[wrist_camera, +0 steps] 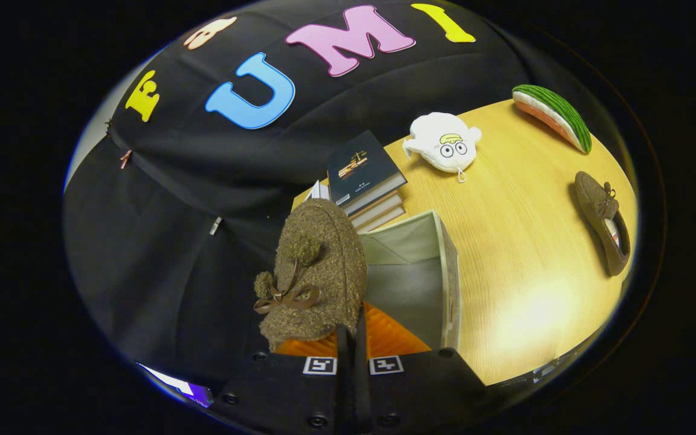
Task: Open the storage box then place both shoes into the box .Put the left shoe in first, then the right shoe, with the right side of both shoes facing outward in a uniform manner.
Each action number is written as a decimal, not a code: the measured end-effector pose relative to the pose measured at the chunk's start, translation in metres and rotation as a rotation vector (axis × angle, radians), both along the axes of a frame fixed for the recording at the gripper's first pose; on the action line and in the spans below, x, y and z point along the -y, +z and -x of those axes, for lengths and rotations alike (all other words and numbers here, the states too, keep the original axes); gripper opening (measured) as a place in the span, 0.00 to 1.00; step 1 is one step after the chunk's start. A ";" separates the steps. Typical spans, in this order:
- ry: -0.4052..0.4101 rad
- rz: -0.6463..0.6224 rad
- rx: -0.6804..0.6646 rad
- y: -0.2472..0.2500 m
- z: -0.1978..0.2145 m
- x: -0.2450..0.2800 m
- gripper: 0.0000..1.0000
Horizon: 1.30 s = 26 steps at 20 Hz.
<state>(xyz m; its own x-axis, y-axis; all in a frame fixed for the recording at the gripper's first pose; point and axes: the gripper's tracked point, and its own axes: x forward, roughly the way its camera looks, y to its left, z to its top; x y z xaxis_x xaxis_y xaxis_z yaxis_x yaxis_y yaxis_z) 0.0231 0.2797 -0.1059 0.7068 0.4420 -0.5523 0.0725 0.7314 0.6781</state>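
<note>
The gripper (351, 338) has its fingers pinched nearly together on the heel edge of a brown fuzzy shoe (315, 266), which hangs just ahead of them over the open storage box (447, 266). Lowering it squarely, right side outward, seems wise. The other shoe (603, 220) lies well apart on the table (523, 254).

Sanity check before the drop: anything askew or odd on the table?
Nothing spilled or damaged. The held shoe hangs tilted over the open box, pinched in the gripper by its edge. The other shoe lies alone, far from the box.
</note>
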 end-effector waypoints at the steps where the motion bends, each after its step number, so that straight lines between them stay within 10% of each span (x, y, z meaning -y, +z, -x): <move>1: -0.003 -0.003 -0.002 -0.002 -0.006 -0.006 0.05; 19: 0.039 0.054 -0.161 -0.073 -0.015 -0.047 0.09; 23: 0.098 -0.049 -0.130 -0.045 -0.010 -0.071 0.87; 26: 0.145 -0.033 -0.078 -0.027 -0.001 -0.074 0.98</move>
